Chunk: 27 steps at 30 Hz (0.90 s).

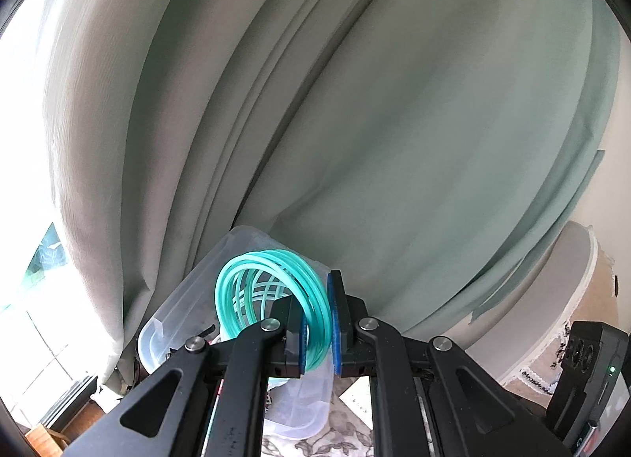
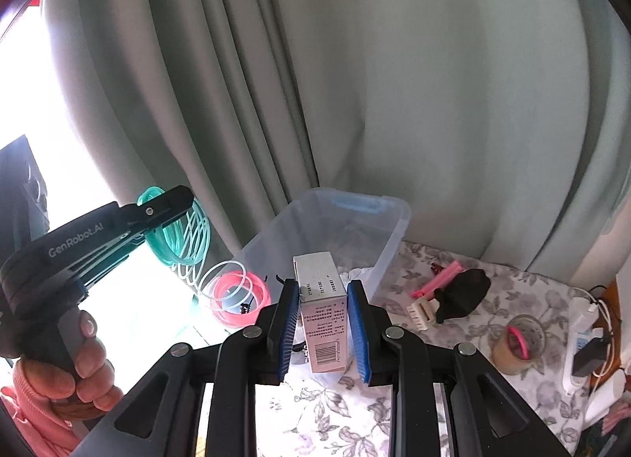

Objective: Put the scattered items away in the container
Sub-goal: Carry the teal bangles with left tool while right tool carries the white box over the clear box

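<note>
My left gripper is shut on a teal coil of tubing, held up in front of the clear plastic container. In the right wrist view a hand holds that left gripper at the left. The teal coil hangs from it, with whitish loops and a pink coil dangling below, left of the container. My right gripper is shut on a small white and pink box, just in front of the container's near wall.
On the floral tablecloth right of the container lie a pink clip, a black object, a beige comb-like piece, a tape roll and a power strip. Grey-green curtains hang close behind.
</note>
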Motion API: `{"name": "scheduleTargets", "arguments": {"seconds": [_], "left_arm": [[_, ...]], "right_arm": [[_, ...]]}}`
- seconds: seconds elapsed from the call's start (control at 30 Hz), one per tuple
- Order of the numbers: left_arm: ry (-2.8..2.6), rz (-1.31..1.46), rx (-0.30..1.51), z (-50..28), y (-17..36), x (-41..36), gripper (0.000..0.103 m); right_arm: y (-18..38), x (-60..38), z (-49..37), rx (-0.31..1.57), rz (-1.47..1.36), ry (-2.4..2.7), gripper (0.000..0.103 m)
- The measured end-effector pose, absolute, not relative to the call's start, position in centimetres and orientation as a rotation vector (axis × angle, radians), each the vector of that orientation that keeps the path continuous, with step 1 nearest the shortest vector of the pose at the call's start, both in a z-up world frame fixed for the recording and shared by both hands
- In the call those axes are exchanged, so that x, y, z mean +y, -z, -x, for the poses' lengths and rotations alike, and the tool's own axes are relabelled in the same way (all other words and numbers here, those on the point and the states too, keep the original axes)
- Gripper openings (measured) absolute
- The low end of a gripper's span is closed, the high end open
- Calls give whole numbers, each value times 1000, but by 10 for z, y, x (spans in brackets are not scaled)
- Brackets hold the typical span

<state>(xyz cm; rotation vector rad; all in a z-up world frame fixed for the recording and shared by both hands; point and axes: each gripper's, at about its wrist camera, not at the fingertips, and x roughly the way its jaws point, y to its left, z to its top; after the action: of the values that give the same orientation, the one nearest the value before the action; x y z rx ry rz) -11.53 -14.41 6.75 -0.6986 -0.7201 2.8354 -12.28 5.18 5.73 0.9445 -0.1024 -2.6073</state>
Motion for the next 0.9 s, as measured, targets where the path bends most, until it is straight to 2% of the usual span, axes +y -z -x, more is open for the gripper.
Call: {"name": "scheduleTargets", "arguments": {"seconds": [0.9], "left_arm": [[-2792, 886, -757, 154, -4, -153, 9]], "right_arm": [[3, 12, 178, -84, -1107, 2518, 27]]}}
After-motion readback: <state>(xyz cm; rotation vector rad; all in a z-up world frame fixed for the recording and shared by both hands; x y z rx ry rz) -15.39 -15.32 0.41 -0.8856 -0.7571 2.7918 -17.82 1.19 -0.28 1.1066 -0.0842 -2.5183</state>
